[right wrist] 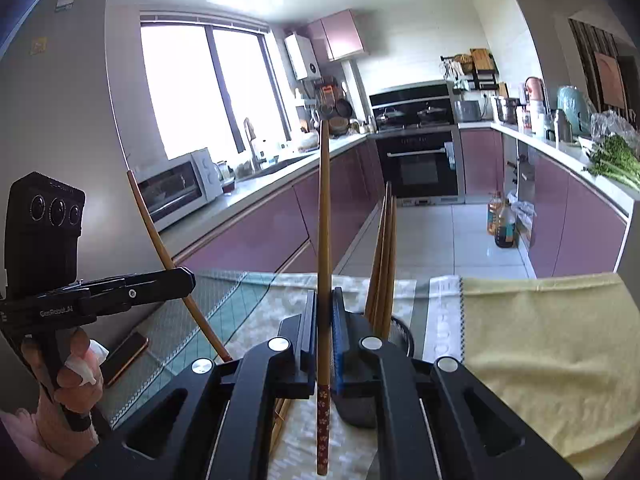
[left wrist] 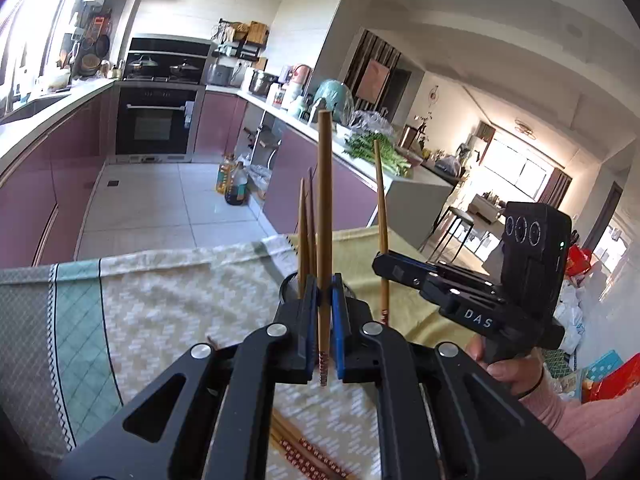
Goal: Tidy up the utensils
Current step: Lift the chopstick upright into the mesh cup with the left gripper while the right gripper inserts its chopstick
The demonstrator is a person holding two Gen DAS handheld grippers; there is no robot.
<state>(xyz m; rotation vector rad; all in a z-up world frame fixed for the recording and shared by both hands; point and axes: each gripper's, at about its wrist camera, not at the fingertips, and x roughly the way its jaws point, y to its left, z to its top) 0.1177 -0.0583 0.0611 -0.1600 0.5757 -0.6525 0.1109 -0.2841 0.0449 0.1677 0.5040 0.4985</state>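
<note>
Pinched upright between the pressed-together jaws of the left gripper [left wrist: 325, 300] is one chopstick [left wrist: 324, 216], its patterned end hanging below the pads. Right gripper [right wrist: 325, 320] clamps a second chopstick [right wrist: 323, 240] the same way. Just beyond both sets of jaws stands a dark holder [right wrist: 400, 328] with several chopsticks [right wrist: 384, 256] leaning in it. Below the left jaws more chopsticks [left wrist: 304, 454] lie on the patterned cloth [left wrist: 180, 300]. Past the cloth's far edge open floor [left wrist: 168, 200] stretches away.

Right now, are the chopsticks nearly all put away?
Partly. Some chopsticks already stand in the holder. The left gripper and right gripper each clamp one chopstick. More chopsticks lie on the cloth, waiting.
</note>
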